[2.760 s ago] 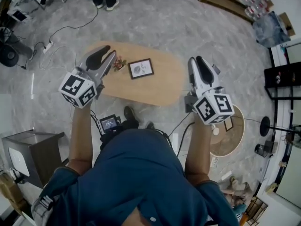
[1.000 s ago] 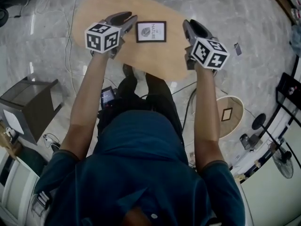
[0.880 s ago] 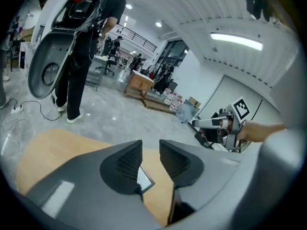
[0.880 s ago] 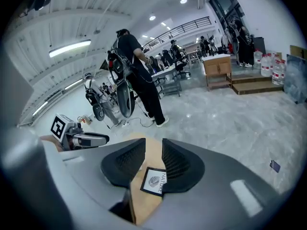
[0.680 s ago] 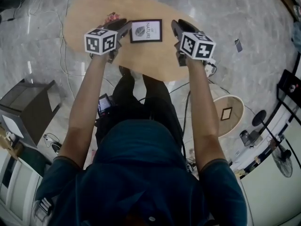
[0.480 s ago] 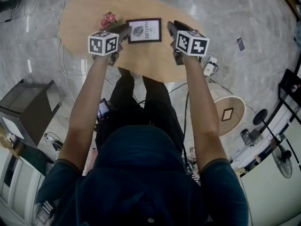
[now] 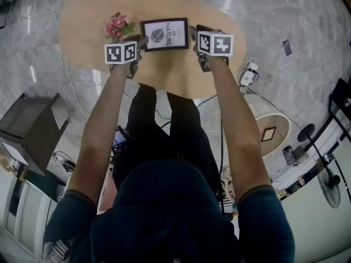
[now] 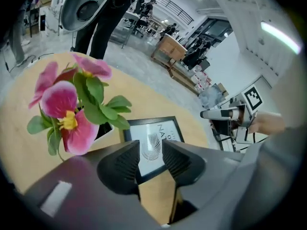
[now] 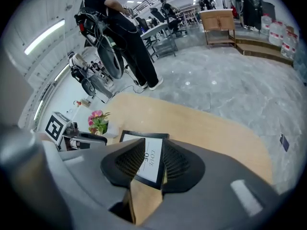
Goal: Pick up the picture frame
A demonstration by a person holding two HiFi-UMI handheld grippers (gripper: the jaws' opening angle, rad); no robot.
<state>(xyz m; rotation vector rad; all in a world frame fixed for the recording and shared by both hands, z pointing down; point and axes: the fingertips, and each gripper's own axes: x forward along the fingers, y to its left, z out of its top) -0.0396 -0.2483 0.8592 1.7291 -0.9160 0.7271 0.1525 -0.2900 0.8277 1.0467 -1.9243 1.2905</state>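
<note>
A black picture frame (image 7: 164, 34) with a white leaf print lies flat on the oval wooden table (image 7: 88, 10). My left gripper (image 7: 141, 43) is at the frame's left edge and my right gripper (image 7: 193, 35) at its right edge. In the left gripper view the left gripper (image 8: 151, 155) is open, and the frame (image 8: 154, 135) shows in the gap between the jaws. In the right gripper view the right gripper (image 9: 149, 161) is open too, with a corner of the frame (image 9: 144, 142) lying between its jaws. Whether the pads touch the frame is unclear.
A small pot of pink flowers (image 7: 116, 26) stands just left of the frame, close to the left gripper. On the floor are a low round table (image 7: 277, 147), a dark box (image 7: 27, 127), a phone (image 7: 286, 46) and cables. A person in black (image 9: 124, 32) stands beyond the table.
Both grippers have moved forward over the table and closed in on the frame from left and right. The flowers have come into view beside the left gripper.
</note>
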